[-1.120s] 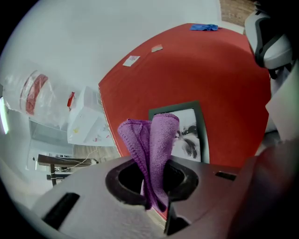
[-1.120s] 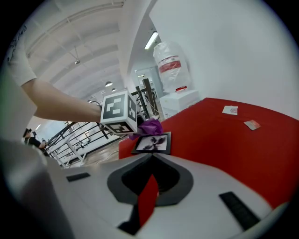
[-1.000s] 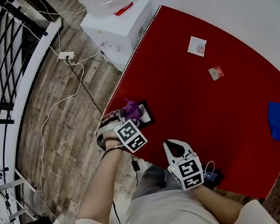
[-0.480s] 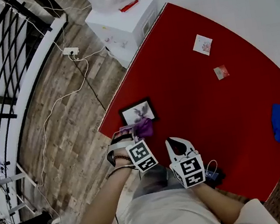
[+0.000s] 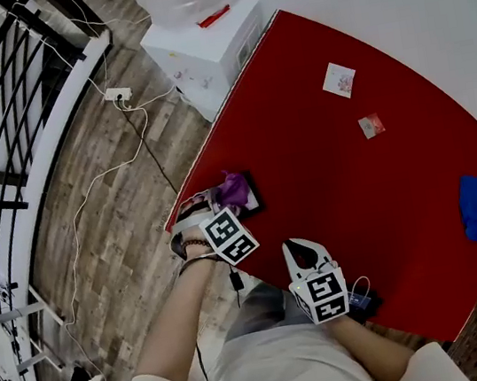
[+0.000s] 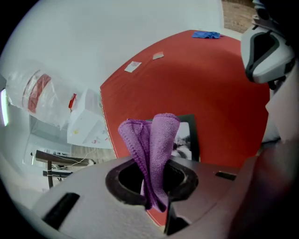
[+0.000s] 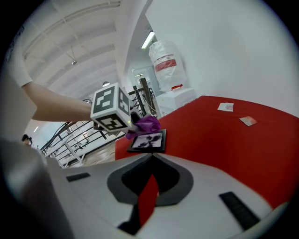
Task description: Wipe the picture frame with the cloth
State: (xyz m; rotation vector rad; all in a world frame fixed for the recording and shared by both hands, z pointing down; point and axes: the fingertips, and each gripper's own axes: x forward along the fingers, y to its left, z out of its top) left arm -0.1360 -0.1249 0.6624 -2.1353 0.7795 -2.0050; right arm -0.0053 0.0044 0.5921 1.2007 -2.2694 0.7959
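Head view is showing the left tongs (image 5: 224, 198) clamping the bunched purple cloth (image 5: 234, 187) and setting it on the picture frame (image 5: 252, 203). The frame is lying flat at the left edge of the red tabletop (image 5: 383, 198), likely so the wad is rubbing its glass. Farther right, the right tongs (image 5: 290, 245) are hovering closed and empty at the front edge, apparently out of the wiping path.

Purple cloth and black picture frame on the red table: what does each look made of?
The purple cloth: a soft, matte textile, probably microfibre. A fine looped weave and a stitched hem show along its folded edges. The black picture frame: a thin, smooth, flat black border round a grey print. It is likely plastic or painted wood, but the look does not settle which.
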